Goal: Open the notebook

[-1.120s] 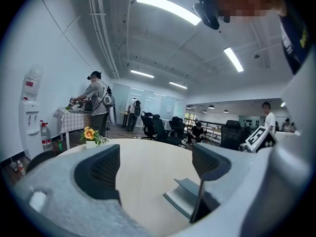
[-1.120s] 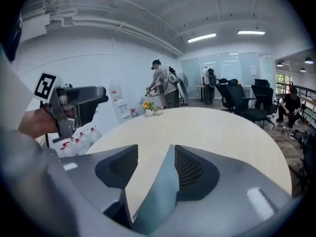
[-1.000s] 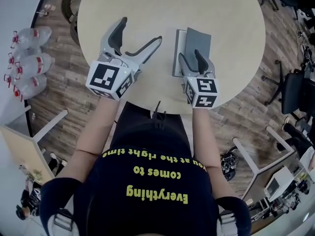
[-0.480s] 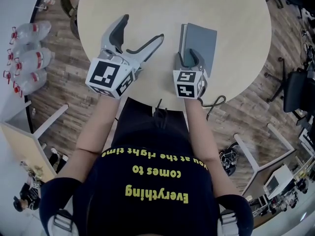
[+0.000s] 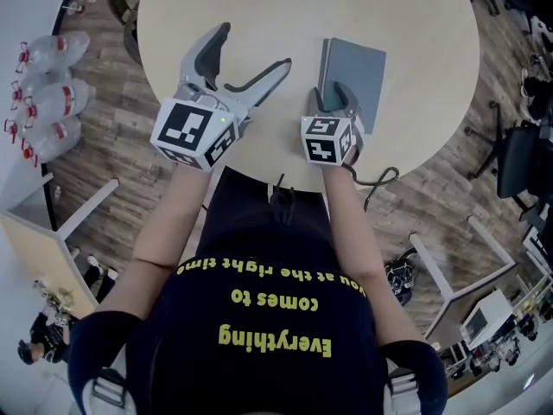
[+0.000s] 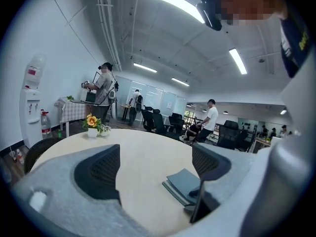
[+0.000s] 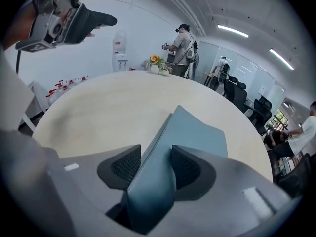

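**Head view.** A grey notebook [image 5: 356, 67] lies on the near right part of the round table [image 5: 285, 7]. The right gripper [image 5: 333, 100] points steeply down at the notebook's near left corner, with its jaws set over that edge. The left gripper [image 5: 251, 48] hangs over the table to the left, well apart from the notebook. Its jaws are spread wide with nothing between them.

**Left gripper view.** The wide jaws frame only bare table. The notebook [image 6: 185, 180] shows beyond the right-hand jaw, and this gripper does not touch it.

**Right gripper view.** The jaws have just been closing, and the near edge of the cover [image 7: 148, 191] stands between them. Both pads lie against it, so the gripper holds the cover at a moderate opening. This end of the cover seems slightly raised, while the far part of the notebook rests flat on the table.

**Step in hand.** The grasp on the cover looks made, but the opening swing has not begun and the notebook reads as closed.

**Next move.** It calls for lifting the pinched edge and carrying it in an arc about the spine — probably the right-hand side, though the views do not settle this. The grip should take the cover alone and not the pages under it. If the whole notebook rises or slides, the idle left gripper could press down the lower leaves.
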{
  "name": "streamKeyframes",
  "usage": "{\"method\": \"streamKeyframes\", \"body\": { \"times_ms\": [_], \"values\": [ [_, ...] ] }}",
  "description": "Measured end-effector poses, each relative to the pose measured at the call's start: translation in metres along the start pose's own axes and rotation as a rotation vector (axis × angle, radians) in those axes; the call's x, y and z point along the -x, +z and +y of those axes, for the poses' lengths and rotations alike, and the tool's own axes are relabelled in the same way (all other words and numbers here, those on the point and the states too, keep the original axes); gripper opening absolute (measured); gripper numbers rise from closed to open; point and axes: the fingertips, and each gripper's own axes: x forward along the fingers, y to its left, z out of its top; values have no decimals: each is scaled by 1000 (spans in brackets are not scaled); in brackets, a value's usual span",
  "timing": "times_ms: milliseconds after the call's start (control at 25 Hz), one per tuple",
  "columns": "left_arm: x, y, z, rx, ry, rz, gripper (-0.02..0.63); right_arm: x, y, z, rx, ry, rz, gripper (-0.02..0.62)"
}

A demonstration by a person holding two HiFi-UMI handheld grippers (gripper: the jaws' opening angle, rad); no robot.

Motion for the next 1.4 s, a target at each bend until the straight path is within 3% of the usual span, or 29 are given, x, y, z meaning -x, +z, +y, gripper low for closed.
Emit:
{"method": "streamKeyframes", "body": {
  "times_ms": [320, 680, 1040, 1400],
  "values": [
    [2, -1, 4, 6, 8, 3, 466, -2, -3, -2, 33, -25, 15, 207],
    [5, -2, 10, 10, 12, 1, 466, 4, 2, -7, -111, 17, -32, 153],
    [3, -1, 7, 15, 3, -1, 466, 12, 7, -10, -92, 23, -46, 85],
    [5, -1, 8, 15, 6, -6, 466, 38, 18, -30, -199, 96, -122, 41]
  ]
}}
